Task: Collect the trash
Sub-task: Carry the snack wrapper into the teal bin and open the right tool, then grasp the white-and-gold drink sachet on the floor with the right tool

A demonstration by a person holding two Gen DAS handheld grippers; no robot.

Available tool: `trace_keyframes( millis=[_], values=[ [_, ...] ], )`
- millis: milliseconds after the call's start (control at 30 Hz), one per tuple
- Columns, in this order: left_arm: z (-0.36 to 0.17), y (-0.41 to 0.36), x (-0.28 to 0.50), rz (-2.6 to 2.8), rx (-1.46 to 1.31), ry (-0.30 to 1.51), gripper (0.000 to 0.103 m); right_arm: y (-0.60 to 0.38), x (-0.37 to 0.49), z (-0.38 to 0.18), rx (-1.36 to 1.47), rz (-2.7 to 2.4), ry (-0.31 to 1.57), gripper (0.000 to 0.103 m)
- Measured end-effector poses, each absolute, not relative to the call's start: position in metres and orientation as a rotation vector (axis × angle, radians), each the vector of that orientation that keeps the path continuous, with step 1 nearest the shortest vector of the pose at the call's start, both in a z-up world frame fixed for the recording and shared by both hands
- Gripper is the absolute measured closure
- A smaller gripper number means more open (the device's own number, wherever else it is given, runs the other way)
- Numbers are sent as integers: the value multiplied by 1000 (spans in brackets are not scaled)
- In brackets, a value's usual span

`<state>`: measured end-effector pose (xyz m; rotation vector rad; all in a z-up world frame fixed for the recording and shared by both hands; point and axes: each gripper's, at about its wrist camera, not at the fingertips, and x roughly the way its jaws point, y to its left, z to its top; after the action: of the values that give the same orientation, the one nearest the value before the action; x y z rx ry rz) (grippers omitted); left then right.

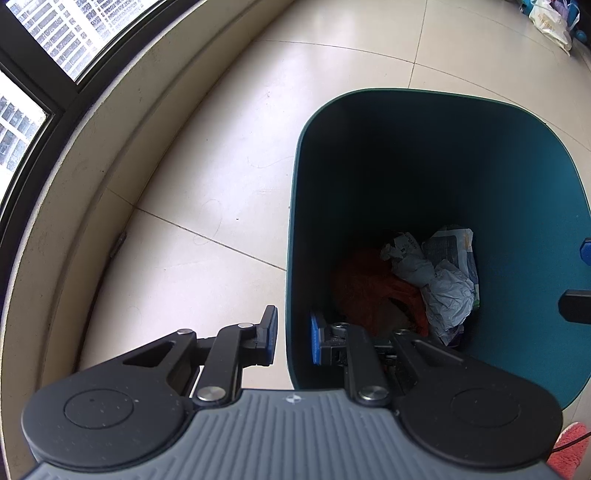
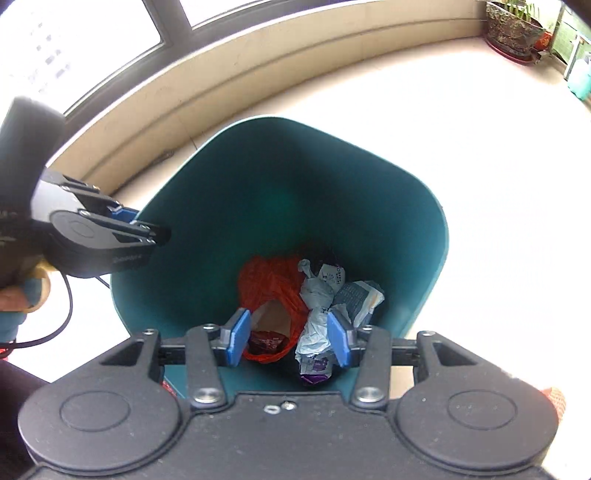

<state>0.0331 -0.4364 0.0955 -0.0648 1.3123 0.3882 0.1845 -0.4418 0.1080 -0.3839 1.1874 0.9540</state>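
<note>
Seen from above, on pale floor tiles (image 1: 207, 155) beside a curved window sill (image 2: 207, 92): a teal trash bin (image 1: 509, 177), open-topped and upright. At the bottom of the bin: an orange-red mesh bag (image 2: 269, 280) on the left, touching crumpled pale-blue wrappers (image 2: 317, 321) on the right, with a purple-and-white scrap (image 2: 314, 369) nearest the camera in the right wrist view.

Left gripper (image 1: 293, 338): clamped on the bin's near-left wall, one blue pad (image 1: 271, 334) outside the rim, the other inside, gripping the teal plastic between them. Also visible at the left edge of the right wrist view, held by a hand (image 2: 14, 295) with a black cable trailing below.

Right gripper (image 2: 290, 338): above the bin's mouth, pointing down into it, blue fingers (image 2: 240, 338) spread apart, nothing held between them, trash lying well below.

Far right, in the corner: a potted plant (image 2: 513, 29).
</note>
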Motion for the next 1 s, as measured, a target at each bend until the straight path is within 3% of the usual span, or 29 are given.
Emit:
trace_keyframes(
  millis=[233,467,600,867,1000],
  values=[
    [94,-439,33,395,-46,1315,86,-516,207,139,-224,841,1153,53],
    [95,-439,34,411,-44,1312,86,-582,234,113,-113,652,1196,49],
    [97,-438,34,423,-47,1305,86,-617,254,76,-101,507,1242,39],
    [95,-440,37,441,-22,1315,86,-701,290,-33,1,106,1415,39],
    [93,-443,38,440,-5,1321,86,-738,286,-87,129,-25,1497,34]
  ],
)
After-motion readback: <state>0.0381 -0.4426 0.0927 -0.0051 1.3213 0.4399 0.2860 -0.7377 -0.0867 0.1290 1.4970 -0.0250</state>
